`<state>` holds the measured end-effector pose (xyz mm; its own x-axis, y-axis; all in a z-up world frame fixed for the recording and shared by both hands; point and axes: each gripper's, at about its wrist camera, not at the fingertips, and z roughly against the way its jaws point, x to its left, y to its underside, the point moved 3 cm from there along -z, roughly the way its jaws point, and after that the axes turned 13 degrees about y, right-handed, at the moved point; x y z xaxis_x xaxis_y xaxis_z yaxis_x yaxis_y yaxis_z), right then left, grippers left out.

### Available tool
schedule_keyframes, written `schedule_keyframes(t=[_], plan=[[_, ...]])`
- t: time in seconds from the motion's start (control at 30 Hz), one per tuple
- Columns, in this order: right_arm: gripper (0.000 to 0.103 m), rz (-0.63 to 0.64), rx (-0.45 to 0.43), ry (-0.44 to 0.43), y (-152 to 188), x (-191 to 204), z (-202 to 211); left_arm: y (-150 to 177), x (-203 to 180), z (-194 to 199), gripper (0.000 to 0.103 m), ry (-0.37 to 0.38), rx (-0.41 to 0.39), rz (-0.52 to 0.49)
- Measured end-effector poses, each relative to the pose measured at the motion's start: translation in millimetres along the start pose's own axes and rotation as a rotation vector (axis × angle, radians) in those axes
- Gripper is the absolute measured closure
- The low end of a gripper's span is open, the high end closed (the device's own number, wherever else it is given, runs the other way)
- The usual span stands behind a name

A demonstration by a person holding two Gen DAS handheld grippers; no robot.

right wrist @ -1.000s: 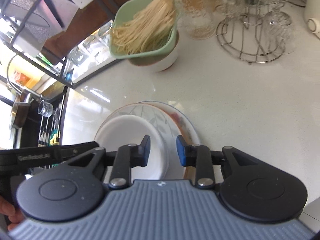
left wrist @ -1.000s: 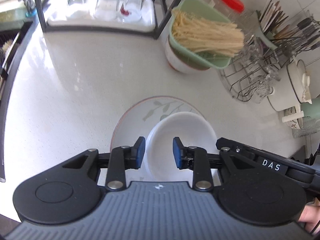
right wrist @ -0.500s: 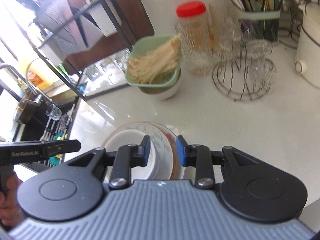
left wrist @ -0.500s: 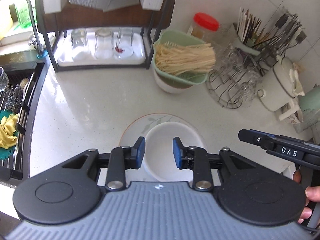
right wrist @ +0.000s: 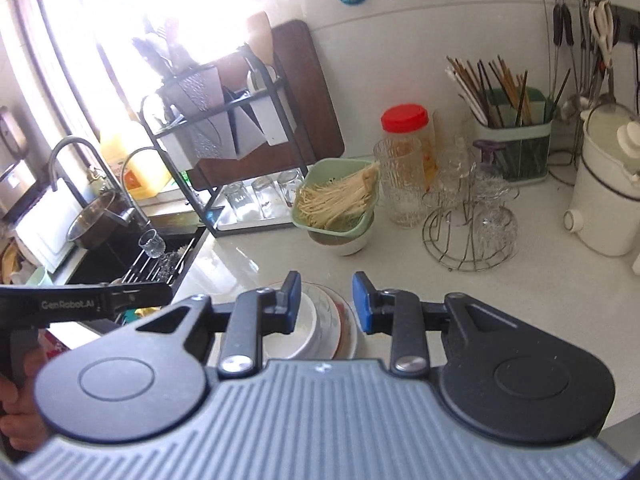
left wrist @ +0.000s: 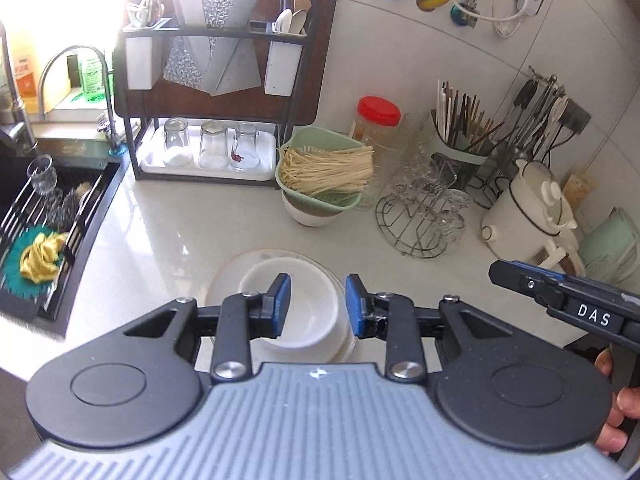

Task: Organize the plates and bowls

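A white bowl [left wrist: 308, 308] sits on a leaf-patterned plate [left wrist: 232, 276] on the white counter; both also show in the right wrist view, the bowl [right wrist: 306, 326] on the plate [right wrist: 340, 320]. My left gripper [left wrist: 316, 304] is open and empty, raised above the bowl. My right gripper [right wrist: 326, 300] is open and empty, raised above the stack's right side. The right gripper also shows in the left wrist view [left wrist: 560, 296]. The left gripper shows in the right wrist view [right wrist: 132, 294]. A second white bowl [left wrist: 312, 214] under a green strainer of noodles [left wrist: 320, 168] stands farther back.
A black dish rack with upturned glasses [left wrist: 208, 144] stands at the back. The sink [left wrist: 44, 216] lies on the left. A wire glass stand [left wrist: 424, 216], a red-lidded jar [left wrist: 378, 120], a chopstick holder [left wrist: 464, 144] and a white kettle [left wrist: 528, 208] stand at the right.
Both grippers have pulled up and back from the bowl and plate, staying open. The stack now looks smaller and more of the kitchen is in view.
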<state>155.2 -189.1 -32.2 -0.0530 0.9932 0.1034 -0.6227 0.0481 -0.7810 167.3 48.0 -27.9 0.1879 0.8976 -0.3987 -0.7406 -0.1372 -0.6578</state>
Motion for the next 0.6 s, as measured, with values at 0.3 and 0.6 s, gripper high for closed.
schedule_keyframes(t=[0.3,0.6], plan=[[0.071,0.009,-0.036,-0.058,31,-23,61,70,-41,55,0.070,-0.091,-0.041,0.065],[0.071,0.028,-0.029,-0.066,63,-26,96,114,-63,91,0.069,-0.174,-0.082,0.038]])
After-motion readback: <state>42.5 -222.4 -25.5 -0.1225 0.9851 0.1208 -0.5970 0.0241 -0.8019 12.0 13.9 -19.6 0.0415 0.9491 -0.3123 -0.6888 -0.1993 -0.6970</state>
